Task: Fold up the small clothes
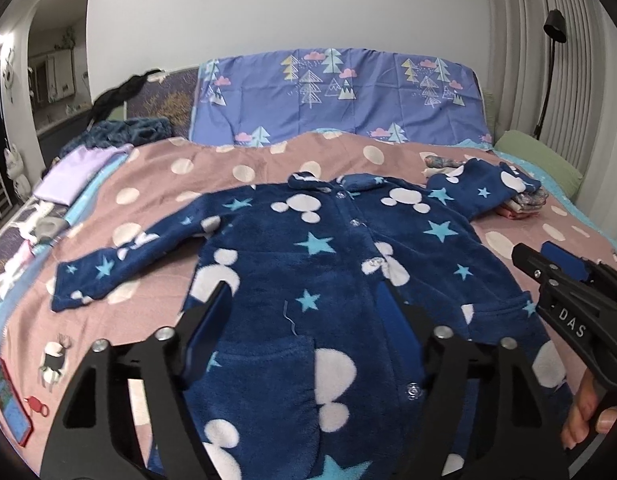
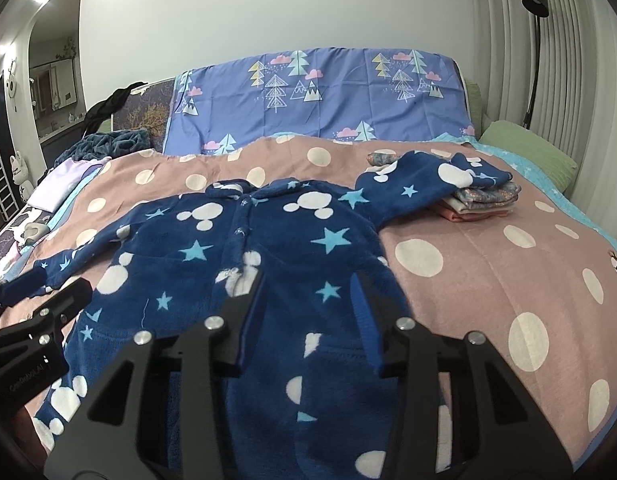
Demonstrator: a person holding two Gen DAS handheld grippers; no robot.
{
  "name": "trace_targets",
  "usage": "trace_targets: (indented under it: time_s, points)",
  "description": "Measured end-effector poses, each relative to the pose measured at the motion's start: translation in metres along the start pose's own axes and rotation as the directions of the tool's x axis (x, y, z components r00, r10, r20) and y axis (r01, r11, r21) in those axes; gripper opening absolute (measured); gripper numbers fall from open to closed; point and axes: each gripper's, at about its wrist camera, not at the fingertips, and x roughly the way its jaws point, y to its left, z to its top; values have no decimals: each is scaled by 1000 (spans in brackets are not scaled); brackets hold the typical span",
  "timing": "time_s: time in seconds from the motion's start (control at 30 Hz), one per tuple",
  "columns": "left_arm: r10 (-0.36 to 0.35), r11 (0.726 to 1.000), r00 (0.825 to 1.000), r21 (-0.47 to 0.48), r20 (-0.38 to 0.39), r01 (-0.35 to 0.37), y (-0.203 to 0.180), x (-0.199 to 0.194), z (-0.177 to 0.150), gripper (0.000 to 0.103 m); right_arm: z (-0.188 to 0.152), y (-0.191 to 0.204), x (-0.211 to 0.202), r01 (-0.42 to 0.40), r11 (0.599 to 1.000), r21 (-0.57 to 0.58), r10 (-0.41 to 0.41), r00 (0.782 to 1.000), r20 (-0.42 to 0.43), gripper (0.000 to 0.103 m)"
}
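Observation:
A navy fleece child's top point(image 1: 332, 264) with white mouse heads and blue stars lies spread flat, front up, on the pink dotted blanket point(image 1: 180, 168). It also shows in the right wrist view point(image 2: 268, 248). Its left sleeve point(image 1: 120, 264) stretches out flat. Its right sleeve point(image 2: 428, 176) lies over a stack of folded clothes point(image 2: 484, 204). My left gripper point(image 1: 306, 312) is open above the lower front of the top. My right gripper point(image 2: 308, 300) is open above the top's right side, and appears at the right edge of the left wrist view point(image 1: 548, 264).
A blue tree-print pillow point(image 1: 340, 92) stands at the headboard. A lilac folded cloth point(image 1: 80, 168) and more clothes lie along the left edge. A red-cased phone point(image 1: 8, 404) lies at the near left. A green pillow point(image 2: 528, 152) and a floor lamp point(image 2: 536, 40) are at right.

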Motion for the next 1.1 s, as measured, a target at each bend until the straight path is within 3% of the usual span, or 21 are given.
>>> trace_targets:
  time_s: [0.3,0.43,0.53,0.6,0.67,0.73,0.77,0.83,0.9,0.97,1.03,1.1]
  points:
    - [-58,996,997,-70,-57,54,18,23,-7,52,-5,3,12,0,1000,-23,0,1000,-16,30]
    - [-32,995,996,-101,-78,24,34,35,-12,51,-4,1,20,3,1000,-26,-3,1000,-25,29]
    - [-42,989,995,-148,-92,28,58,45,-16,42,-5,1,29,-16,999,-30,14,999,-51,29]
    - [-44,973,995,-228,-94,22,90,52,-21,37,-6,-2,37,-43,999,-18,41,996,-83,29]
    - [-4,951,995,-307,-96,-25,125,58,-27,35,-7,-7,44,-66,998,11,67,992,-110,29]
    - [31,909,992,-408,-126,-80,169,67,-38,28,-8,-10,53,-90,995,31,93,985,-144,29]
    - [33,882,989,-462,-143,-96,190,72,-42,26,-10,-10,59,-104,994,39,109,980,-167,29]
    - [44,801,981,-580,-187,-146,238,83,-55,18,-14,-9,72,-146,988,55,155,963,-222,29]
    - [77,750,976,-634,-203,-191,272,90,-62,18,-18,-8,80,-185,979,83,200,946,-255,29]
    - [124,725,968,-645,-220,-240,297,98,-65,18,-21,-8,85,-196,974,115,220,939,-263,29]
    - [146,704,956,-653,-254,-281,315,108,-67,18,-22,-6,87,-198,974,108,220,941,-258,31]
    - [125,655,952,-698,-280,-291,334,120,-69,18,-22,-6,85,-184,979,90,201,948,-246,39]
